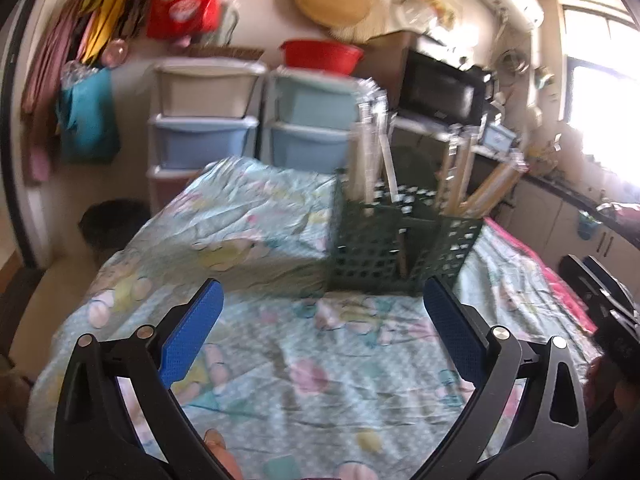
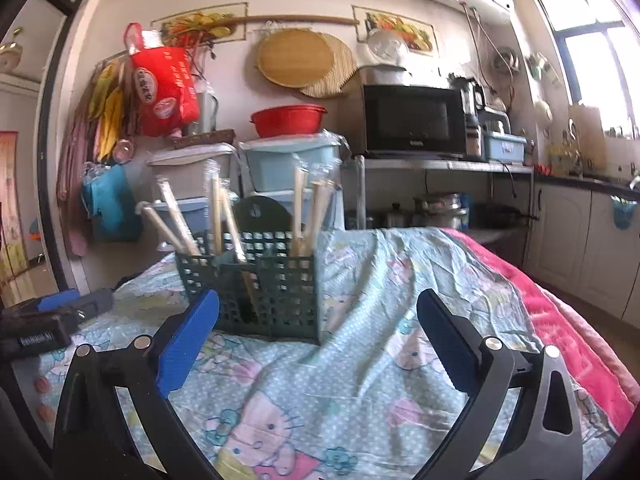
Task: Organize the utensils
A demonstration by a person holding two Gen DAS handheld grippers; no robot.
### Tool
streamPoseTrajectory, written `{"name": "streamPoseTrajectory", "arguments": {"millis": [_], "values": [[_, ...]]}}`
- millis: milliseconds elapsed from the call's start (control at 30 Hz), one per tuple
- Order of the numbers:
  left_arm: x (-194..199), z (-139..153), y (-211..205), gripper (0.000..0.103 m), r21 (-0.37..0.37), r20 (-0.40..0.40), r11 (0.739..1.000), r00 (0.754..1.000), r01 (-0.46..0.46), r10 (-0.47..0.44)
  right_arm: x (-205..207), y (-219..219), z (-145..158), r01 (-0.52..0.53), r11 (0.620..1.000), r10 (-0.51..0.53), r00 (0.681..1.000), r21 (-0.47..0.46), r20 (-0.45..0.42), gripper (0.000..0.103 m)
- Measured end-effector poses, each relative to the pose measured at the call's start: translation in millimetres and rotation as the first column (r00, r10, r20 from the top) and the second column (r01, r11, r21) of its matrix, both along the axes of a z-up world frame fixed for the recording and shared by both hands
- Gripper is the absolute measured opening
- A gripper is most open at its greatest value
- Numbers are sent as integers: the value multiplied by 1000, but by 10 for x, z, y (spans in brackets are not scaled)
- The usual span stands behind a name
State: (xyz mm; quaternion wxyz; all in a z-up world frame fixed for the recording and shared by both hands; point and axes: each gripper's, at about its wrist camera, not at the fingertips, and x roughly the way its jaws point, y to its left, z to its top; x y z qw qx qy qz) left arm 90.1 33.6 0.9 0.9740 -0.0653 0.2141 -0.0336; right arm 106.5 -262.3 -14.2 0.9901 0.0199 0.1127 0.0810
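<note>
**Both tongs empty, caddy already stocked**

Left tongs (image 1: pixel 322 304) hang spread and empty. The dark green lattice plastic utensil caddy (image 2: pixel 256 284) stands mid-tabletop on the pale blue cartoon-print cloth (image 2: pixel 360 360), wrapped wooden chopsticks (image 2: pixel 218 216) upright inside. Right tongs (image 2: pixel 318 316) are likewise spread; sorting looks nearly done. Open cloth lies rightward, toward the pink edge.

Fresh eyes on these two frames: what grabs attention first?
The dark green lattice utensil basket standing on the cartoon-print bedsheet, with wrapped chopsticks sticking up out of its compartments. Next, both grippers, left gripper and right gripper, with jaws wide apart and nothing between them. Behind, a red basin sits on stacked plastic drawers against the wall.
</note>
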Motion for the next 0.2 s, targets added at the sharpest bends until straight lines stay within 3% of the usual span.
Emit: {"name": "streamPoseTrajectory", "arguments": {"millis": [133,200], "values": [[373,-7,313,93,34,-166,996,982,-88,92,378,-411,49,118,993,-118,986,0,-115,96],[626,-77,474,92,46,-238,991,962,-129,136,742,-670,6,215,973,-229,945,-82,-234,96]]}}
